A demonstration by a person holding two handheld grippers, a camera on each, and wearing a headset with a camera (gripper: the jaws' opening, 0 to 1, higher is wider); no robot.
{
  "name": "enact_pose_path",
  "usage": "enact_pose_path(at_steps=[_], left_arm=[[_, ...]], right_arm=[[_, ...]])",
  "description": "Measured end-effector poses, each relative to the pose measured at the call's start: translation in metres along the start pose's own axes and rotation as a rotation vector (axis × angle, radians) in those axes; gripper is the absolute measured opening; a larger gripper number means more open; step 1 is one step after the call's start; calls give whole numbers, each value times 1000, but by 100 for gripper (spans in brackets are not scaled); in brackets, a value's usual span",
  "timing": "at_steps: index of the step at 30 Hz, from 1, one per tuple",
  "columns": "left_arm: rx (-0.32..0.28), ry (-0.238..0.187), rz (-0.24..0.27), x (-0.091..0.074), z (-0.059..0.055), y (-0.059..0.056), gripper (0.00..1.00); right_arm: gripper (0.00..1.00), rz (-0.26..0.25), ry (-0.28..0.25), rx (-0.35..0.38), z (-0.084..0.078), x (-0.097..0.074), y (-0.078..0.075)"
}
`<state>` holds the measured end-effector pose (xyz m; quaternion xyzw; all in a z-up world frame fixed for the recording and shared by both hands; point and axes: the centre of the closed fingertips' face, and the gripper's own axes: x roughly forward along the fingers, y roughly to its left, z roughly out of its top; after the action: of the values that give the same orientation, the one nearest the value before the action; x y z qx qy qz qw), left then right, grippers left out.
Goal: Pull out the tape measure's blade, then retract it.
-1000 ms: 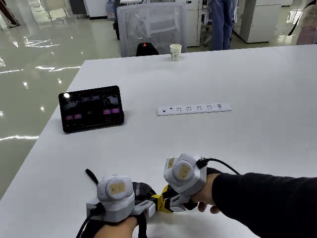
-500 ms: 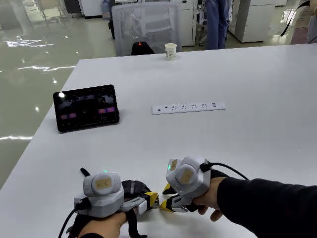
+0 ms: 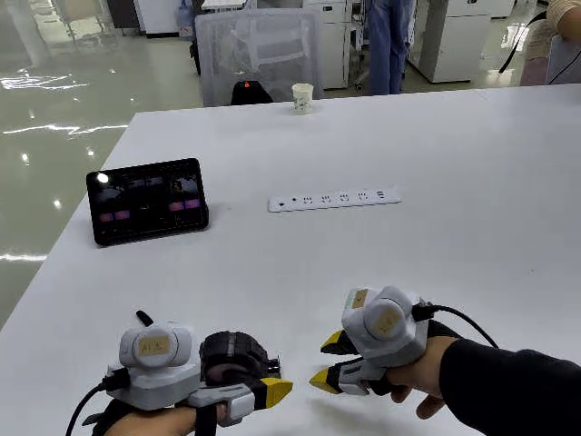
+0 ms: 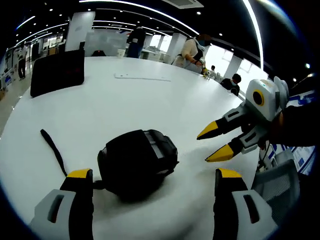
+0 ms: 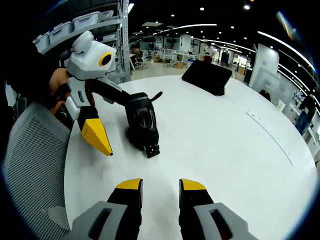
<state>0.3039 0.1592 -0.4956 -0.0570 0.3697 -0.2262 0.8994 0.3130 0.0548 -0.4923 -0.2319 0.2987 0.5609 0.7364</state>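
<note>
Lying on the white surface point(image 3: 408, 245), the black tape measure point(image 3: 231, 356) sits between the widely spread jaws of the left claw point(image 4: 153, 174). The right claw point(image 5: 161, 185) hovers near, jaws narrow, nothing between them.

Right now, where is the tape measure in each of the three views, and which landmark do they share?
Head view: tape measure at the bottom, left of centre.
Left gripper view: tape measure just below the centre.
Right gripper view: tape measure left of centre.
Shared landmark: the tablet.
</note>
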Motion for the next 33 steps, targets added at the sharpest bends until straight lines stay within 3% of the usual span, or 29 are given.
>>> enact_pose_path(at_steps=[2, 3, 6, 11, 20, 25, 33], left_arm=[[12, 21, -22, -3, -6, 0, 99], [-2, 81, -39, -7, -17, -2, 99], [30, 69, -31, -12, -18, 4, 99], [80, 55, -65, -25, -19, 6, 99], [158, 22, -114, -50, -18, 12, 99], [234, 44, -77, -65, -21, 25, 99], [231, 22, -56, -92, -15, 41, 99]], right_arm=[[27, -12, -16, 18, -3, -7, 1], [28, -19, -25, 33, -6, -12, 2], [30, -29, -24, 58, -18, -21, 6], [33, -44, -2, 72, -41, -35, 15], [40, -109, -10, 106, -64, -75, 11], [43, -145, -15, 141, -77, -97, 0], [54, -178, -23, 184, -90, -131, -10]])
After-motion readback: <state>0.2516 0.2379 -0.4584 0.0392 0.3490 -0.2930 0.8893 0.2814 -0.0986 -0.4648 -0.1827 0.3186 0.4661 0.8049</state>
